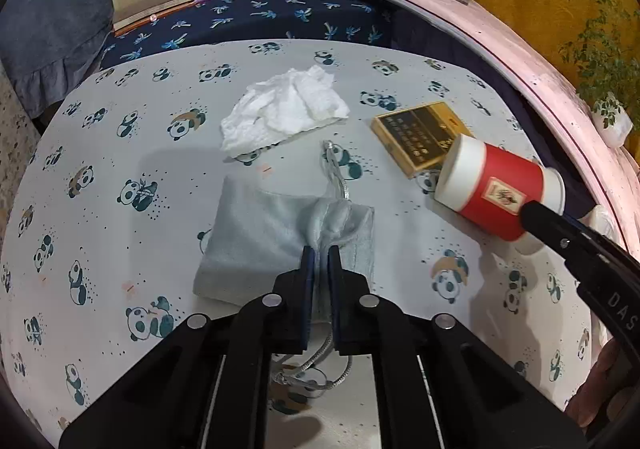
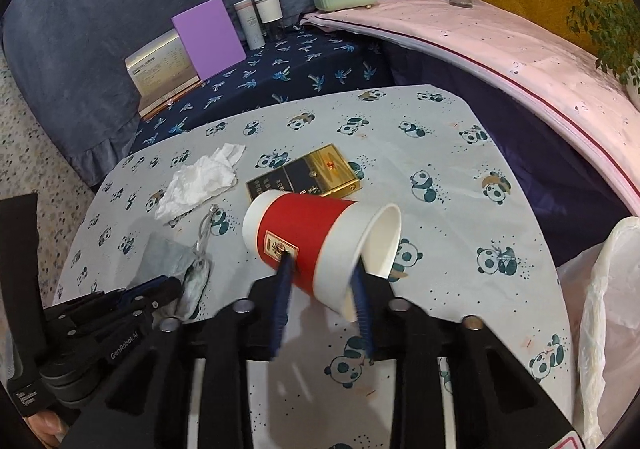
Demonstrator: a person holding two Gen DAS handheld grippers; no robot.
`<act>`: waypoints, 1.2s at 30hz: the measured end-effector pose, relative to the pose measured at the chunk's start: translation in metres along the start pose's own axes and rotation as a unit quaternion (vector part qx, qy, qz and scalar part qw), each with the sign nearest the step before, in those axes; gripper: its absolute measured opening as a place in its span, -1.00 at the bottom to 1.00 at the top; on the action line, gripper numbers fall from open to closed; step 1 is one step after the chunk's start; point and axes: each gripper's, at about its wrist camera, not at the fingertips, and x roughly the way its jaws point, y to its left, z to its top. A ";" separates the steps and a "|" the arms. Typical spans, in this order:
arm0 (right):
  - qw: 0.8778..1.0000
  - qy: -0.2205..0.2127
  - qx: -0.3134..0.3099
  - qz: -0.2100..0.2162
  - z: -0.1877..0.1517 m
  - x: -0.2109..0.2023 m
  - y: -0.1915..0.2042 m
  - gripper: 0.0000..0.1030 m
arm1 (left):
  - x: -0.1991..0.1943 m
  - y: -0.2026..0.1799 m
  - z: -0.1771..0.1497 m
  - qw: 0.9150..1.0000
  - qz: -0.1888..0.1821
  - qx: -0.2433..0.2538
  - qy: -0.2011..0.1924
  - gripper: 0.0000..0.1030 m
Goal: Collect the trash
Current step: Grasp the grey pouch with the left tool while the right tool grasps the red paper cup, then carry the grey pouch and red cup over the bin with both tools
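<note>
Red paper cup (image 2: pixel 316 245) tipped sideways, white rim, pinched by right gripper (image 2: pixel 322 273)

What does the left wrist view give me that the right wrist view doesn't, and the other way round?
Only the left wrist view shows the left gripper pinching the gathered neck of the grey drawstring cloth pouch. Only the right wrist view shows the red-and-white paper cup's open mouth, the right gripper clamped across it, and the white plastic bag at the table edge. Both show the crumpled white tissue and the gold-and-black flat box.
</note>
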 end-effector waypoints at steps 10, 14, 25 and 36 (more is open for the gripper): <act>1.000 -0.028 0.003 -0.010 -0.007 -0.040 -0.010 -0.94 | -0.038 -0.043 -0.001 0.999 -0.040 0.024 -0.029 -0.90; 0.999 -0.046 0.015 -0.018 -0.009 -0.064 -0.023 -0.94 | -0.055 -0.071 -0.001 0.997 -0.055 0.046 -0.043 -0.90; 0.993 -0.093 0.053 -0.049 -0.024 -0.129 -0.075 -0.94 | -0.096 -0.149 -0.014 0.988 -0.086 0.104 -0.072 -0.90; 0.983 -0.126 0.102 -0.089 -0.052 -0.185 -0.140 -0.94 | -0.116 -0.233 -0.040 0.976 -0.125 0.161 -0.072 -0.89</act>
